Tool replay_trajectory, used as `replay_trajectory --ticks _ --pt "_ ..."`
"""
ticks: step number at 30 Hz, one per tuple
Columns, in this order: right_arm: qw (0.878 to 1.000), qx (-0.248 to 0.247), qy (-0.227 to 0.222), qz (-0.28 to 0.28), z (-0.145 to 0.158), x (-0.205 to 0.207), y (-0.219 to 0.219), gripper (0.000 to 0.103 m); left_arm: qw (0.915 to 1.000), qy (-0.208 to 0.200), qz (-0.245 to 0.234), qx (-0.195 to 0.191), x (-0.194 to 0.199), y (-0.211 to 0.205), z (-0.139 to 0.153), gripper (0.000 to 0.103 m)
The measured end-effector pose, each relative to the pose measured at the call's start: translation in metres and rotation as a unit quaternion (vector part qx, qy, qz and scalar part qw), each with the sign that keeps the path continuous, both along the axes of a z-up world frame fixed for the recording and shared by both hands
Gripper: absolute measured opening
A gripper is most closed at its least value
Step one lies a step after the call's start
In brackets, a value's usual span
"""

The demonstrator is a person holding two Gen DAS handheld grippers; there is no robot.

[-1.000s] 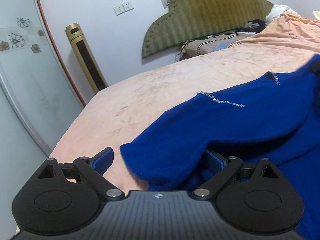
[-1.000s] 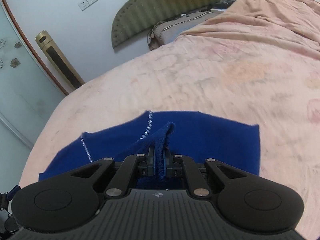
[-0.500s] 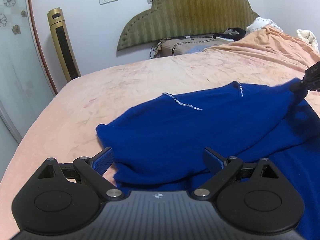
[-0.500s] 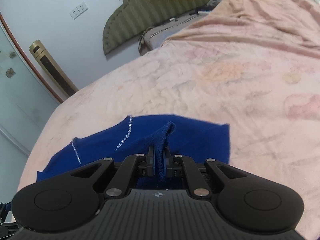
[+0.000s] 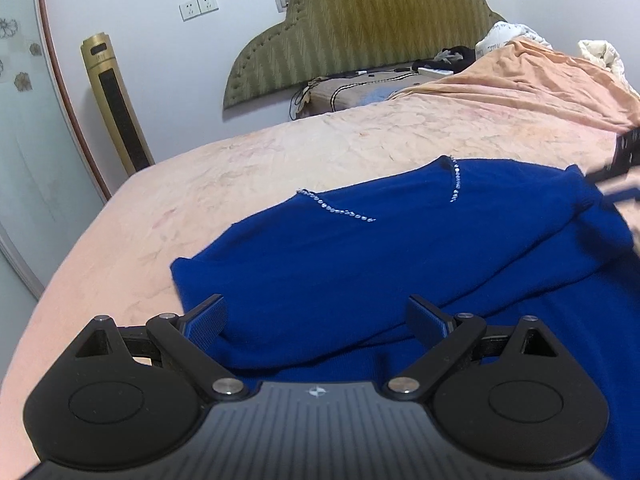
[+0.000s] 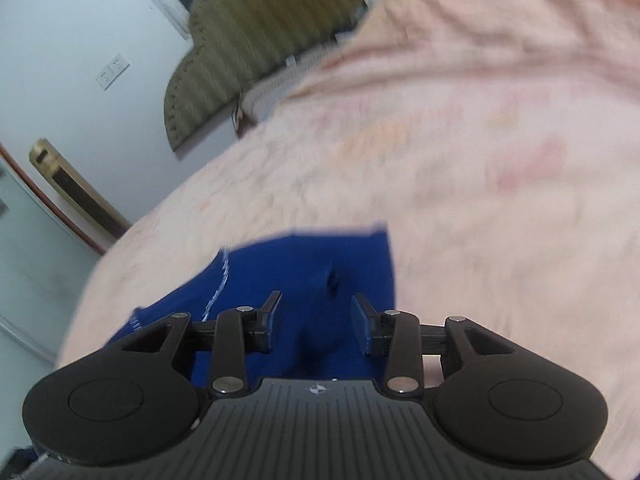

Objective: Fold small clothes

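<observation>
Your right gripper (image 6: 315, 322) is letting go: its fingers, pinching the blue top (image 5: 360, 264) half a second ago, are now standing apart above it. Your left gripper (image 5: 316, 320) is staying wide open, the folded cloth lying between its fingers on the bed (image 5: 280, 152), so this fold looks placed.

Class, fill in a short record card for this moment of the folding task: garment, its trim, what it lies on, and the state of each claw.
garment: blue top, folded over itself, lying flat
trim: rhinestone line near the neckline
surface: peach bedspread
left claw: open, over the near fold, gripping nothing
right claw: open, above the cloth; view blurred
background: tower fan, padded headboard
</observation>
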State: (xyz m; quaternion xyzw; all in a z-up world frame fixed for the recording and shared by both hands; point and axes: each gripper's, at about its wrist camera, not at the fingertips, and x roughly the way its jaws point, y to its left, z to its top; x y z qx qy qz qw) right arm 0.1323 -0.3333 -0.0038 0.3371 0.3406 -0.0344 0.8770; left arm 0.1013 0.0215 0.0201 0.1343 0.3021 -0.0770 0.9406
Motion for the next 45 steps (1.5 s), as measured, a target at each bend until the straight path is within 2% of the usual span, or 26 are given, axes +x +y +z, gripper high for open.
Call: replay_trajectory --ticks 3,5,7,10,11,16,19,22,26,27,28,29,32,34,36,40,45 --pt "0.997 0.071 0.02 -0.012 -0.021 -0.003 0.003 0.04 1.0 0.007 -0.002 -0.004 0.001 -0.004 0.0 0.096" --pt "0.996 0.085 0.024 -0.028 -0.029 0.001 0.009 0.04 1.0 0.007 0.0 0.0 0.0 -0.008 0.0 0.096" --pt "0.995 0.091 0.008 -0.05 -0.033 0.006 0.011 0.041 1.0 0.005 0.003 0.004 -0.001 -0.01 0.0 0.096" --pt "0.994 0.08 0.007 -0.07 -0.036 0.011 0.013 0.016 1.0 0.005 0.006 0.001 -0.002 -0.01 0.001 0.096" --pt "0.995 0.071 0.007 -0.064 -0.036 0.012 0.016 0.013 0.9999 0.007 0.008 -0.001 -0.003 -0.01 0.0 0.096" --pt "0.998 0.012 -0.017 -0.055 -0.019 -0.004 0.017 0.009 0.9995 0.024 0.02 -0.008 0.001 -0.011 -0.006 0.096" --pt "0.998 -0.027 -0.014 -0.054 -0.014 -0.003 0.015 0.008 0.9993 0.024 0.025 -0.012 0.001 -0.012 -0.007 0.096" --pt "0.998 -0.045 0.01 -0.042 -0.017 0.003 0.016 0.014 0.9991 0.026 0.03 -0.013 0.001 -0.012 -0.009 0.096" --pt "0.991 -0.116 -0.025 -0.053 0.002 -0.01 0.032 0.021 0.9988 0.031 0.036 -0.011 0.002 -0.011 -0.011 0.096" --pt "0.991 -0.119 -0.035 -0.038 0.005 -0.011 0.036 0.025 0.9986 0.033 0.039 -0.011 0.002 -0.011 -0.012 0.096" --pt "0.992 -0.118 -0.036 -0.017 0.005 -0.009 0.04 0.037 0.9985 0.034 0.041 -0.012 0.002 -0.01 -0.012 0.096" --pt "0.993 -0.113 -0.032 0.004 0.003 -0.006 0.044 0.044 0.9983 0.036 0.044 -0.015 0.002 -0.009 -0.013 0.096" --pt "0.99 -0.137 0.012 0.038 -0.011 0.006 0.054 0.049 0.9978 0.041 0.048 -0.02 0.001 -0.006 -0.013 0.096" --pt "0.985 -0.169 0.03 0.017 -0.017 0.006 0.056 0.048 0.9977 0.041 0.05 -0.018 -0.001 -0.005 -0.013 0.096" --pt "0.983 -0.184 0.017 0.004 -0.011 -0.005 0.057 0.05 0.9977 0.042 0.051 -0.015 -0.003 -0.005 -0.014 0.096" --pt "0.984 -0.173 -0.022 0.031 0.001 -0.031 0.065 0.065 0.9968 0.049 0.057 -0.026 -0.005 -0.004 -0.015 0.096" --pt "0.982 -0.177 -0.041 0.051 0.0 -0.066 0.075 0.065 0.9961 0.058 0.054 -0.038 -0.018 -0.003 -0.016 0.096"
